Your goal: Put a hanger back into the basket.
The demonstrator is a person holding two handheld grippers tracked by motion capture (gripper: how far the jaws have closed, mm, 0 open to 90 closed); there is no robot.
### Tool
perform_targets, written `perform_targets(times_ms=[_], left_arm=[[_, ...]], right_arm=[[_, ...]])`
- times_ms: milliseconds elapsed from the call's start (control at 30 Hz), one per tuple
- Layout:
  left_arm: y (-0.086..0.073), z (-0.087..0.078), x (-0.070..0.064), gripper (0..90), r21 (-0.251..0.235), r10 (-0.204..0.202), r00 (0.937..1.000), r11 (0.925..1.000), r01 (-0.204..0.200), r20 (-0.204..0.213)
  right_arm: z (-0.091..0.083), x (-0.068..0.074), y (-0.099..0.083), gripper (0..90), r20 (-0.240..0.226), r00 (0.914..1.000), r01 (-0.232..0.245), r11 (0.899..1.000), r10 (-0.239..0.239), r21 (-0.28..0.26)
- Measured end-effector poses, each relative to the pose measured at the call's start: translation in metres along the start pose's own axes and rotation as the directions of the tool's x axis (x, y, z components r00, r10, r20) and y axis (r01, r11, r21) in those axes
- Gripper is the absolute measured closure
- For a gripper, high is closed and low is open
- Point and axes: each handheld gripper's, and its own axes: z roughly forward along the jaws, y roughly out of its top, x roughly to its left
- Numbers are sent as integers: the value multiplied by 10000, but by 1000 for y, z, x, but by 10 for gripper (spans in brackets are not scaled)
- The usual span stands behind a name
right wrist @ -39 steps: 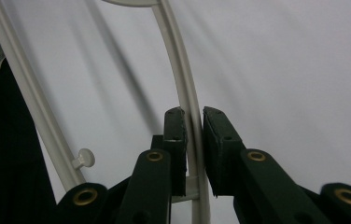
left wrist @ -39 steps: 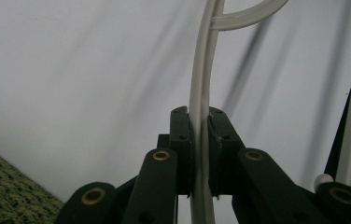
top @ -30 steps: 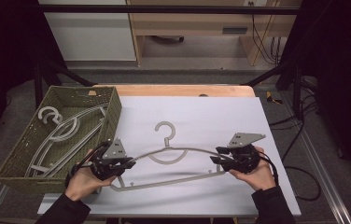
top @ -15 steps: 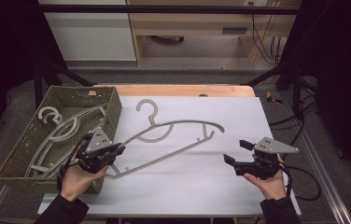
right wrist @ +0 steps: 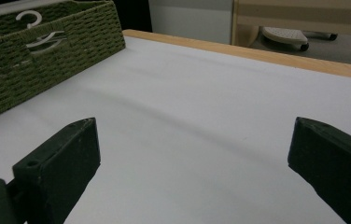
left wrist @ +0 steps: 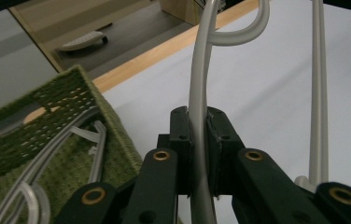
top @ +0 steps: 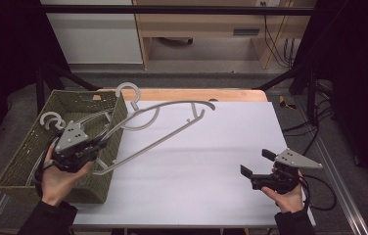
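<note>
Grey plastic clothes hanger held at one end by the left gripper, its jaws clamped on the curved arm (left gripper view: hanger). The hanger slants up over the near wall of the green woven basket, hook toward the table's far edge. Right gripper, jaws wide apart and empty, rests over the white tabletop. Judged stage: transfer partly complete; hanger lifted but not yet laid in the basket among other hangers.

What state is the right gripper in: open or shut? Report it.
Open. The right gripper has its two black jaws spread wide with bare white table between them, holding nothing.
</note>
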Motion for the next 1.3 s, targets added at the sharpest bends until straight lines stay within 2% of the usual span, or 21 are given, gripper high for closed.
perform_targets(times_ms=[133,200,233,267,333,567,767,1000,1200,1300], left_arm=[[1,-9,13,821,-330,-247,9992,9992,237,-300],[1,-13,21,821,-521,-196,9983,9985,167,-550],[1,-16,23,821,-492,-319,9980,9984,292,-541],[1,-18,28,820,-567,-230,9974,9982,191,-686],[-1,-22,36,821,-494,-327,9959,9984,285,-846],[-8,-35,64,821,-735,-642,9883,9958,544,-1384],[-22,-40,85,820,-691,-784,9840,9953,680,-1599],[-40,-43,107,820,-565,-1132,9736,9930,1040,-1984],[-55,-46,124,820,-504,-1419,9667,9897,1342,-2130],[-63,-47,132,820,-478,-1562,9608,9877,1491,-2291]], right_arm=[[0,0,-1,13,51,10000,26,10000,-26,15],[1,0,-1,13,88,10000,24,9999,-24,101],[1,0,-1,13,87,10000,6,9999,-7,127],[1,1,-2,13,99,10000,-9,9999,7,119],[2,0,-2,13,81,10000,42,9998,-43,178],[3,1,-2,15,23,10000,95,9997,-95,227],[5,1,-2,16,-11,10000,49,9995,-49,303],[5,2,-2,15,-24,10000,58,9995,-58,300],[4,1,-1,16,2,10000,64,9996,-64,273],[4,1,-1,15,12,10000,71,9996,-71,270]])
